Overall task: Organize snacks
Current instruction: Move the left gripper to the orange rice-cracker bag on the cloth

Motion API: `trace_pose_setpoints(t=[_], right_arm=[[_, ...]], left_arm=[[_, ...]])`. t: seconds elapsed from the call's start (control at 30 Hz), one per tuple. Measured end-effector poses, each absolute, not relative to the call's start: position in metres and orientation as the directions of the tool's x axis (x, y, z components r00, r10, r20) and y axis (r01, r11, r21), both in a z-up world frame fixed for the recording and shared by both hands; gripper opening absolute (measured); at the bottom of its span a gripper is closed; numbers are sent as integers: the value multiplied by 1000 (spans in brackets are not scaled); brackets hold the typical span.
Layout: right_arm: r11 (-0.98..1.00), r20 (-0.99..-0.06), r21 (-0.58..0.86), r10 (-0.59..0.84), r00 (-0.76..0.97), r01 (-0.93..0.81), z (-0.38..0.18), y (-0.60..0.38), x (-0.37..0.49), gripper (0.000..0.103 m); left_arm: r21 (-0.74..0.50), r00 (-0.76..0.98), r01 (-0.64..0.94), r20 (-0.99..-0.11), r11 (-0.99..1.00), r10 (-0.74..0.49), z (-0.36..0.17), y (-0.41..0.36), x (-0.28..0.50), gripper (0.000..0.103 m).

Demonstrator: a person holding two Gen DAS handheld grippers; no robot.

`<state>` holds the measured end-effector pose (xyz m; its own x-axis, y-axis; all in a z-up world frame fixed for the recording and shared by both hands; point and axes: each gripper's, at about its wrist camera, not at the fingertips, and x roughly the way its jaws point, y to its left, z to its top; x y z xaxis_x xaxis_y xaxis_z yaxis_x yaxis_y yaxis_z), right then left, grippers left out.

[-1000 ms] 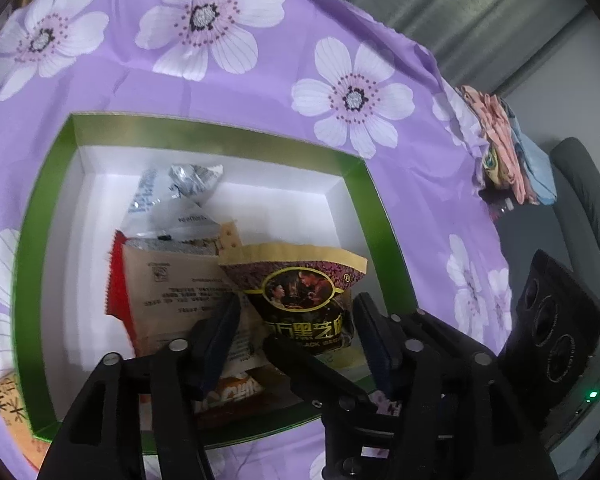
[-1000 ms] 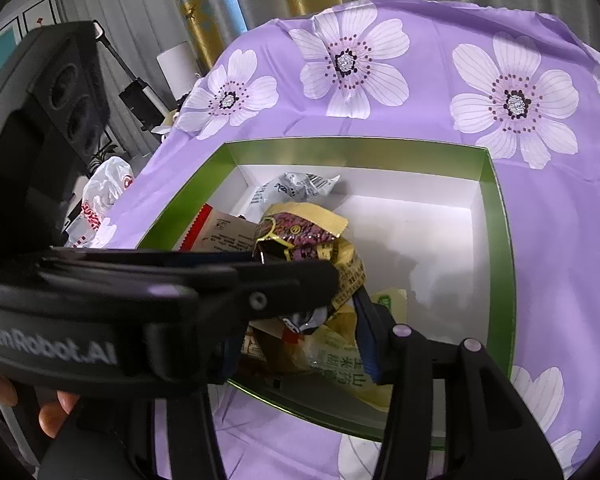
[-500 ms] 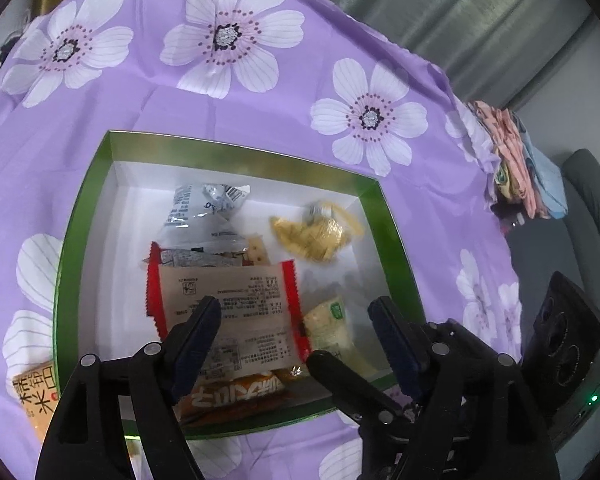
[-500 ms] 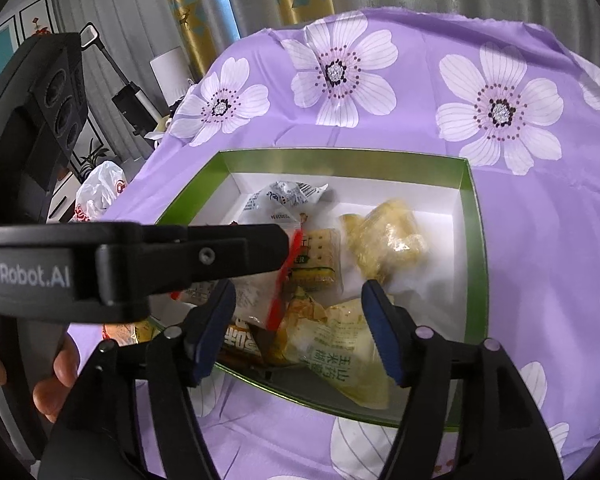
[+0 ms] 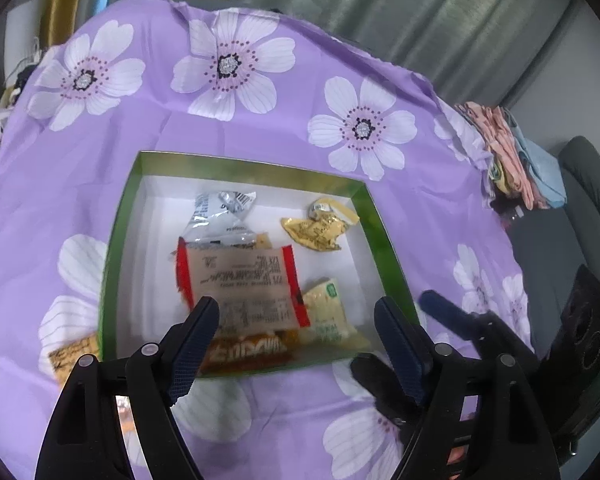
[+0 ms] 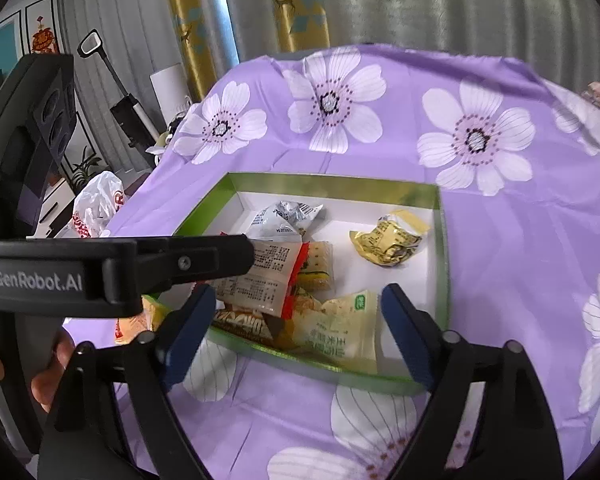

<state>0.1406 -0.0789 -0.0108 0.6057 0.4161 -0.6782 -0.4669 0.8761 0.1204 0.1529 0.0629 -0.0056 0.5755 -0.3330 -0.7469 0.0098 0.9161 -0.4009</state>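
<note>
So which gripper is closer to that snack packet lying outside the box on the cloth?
Left. The left gripper hovers over the green box's near edge, beside the stray packet just outside its corner. The right gripper sits farther along that edge, away from the packet.

Smooth purple flowered cloth (image 5: 140,152) drapes the bench, the green box (image 5: 256,168) looks glossy card, and the snack wrappers (image 5: 240,280) are shiny crinkled plastic.

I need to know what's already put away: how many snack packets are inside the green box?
6, maybe more underneath: silver packet at the back, gold packet back right, red-edged packet centre over a cracker packet, pale yellow packet front right, orange packet front.
</note>
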Motion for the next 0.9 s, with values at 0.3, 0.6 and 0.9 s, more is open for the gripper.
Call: trace_pose_setpoints(t=[0.3, 0.6, 0.9], right_arm=[[884, -644, 101, 408, 647, -457, 11, -90, 97, 94], [875, -621, 86, 421, 661, -477, 26, -88, 57, 94], [870, -616, 75, 425, 663, -488, 33, -82, 31, 95]], left_arm=[[-434, 613, 2, -711, 901, -344, 11, 72, 108, 101], [-465, 639, -5, -682, 886, -355, 19, 87, 66, 101], [-442, 648, 4, -682, 897, -339, 19, 92, 35, 101]])
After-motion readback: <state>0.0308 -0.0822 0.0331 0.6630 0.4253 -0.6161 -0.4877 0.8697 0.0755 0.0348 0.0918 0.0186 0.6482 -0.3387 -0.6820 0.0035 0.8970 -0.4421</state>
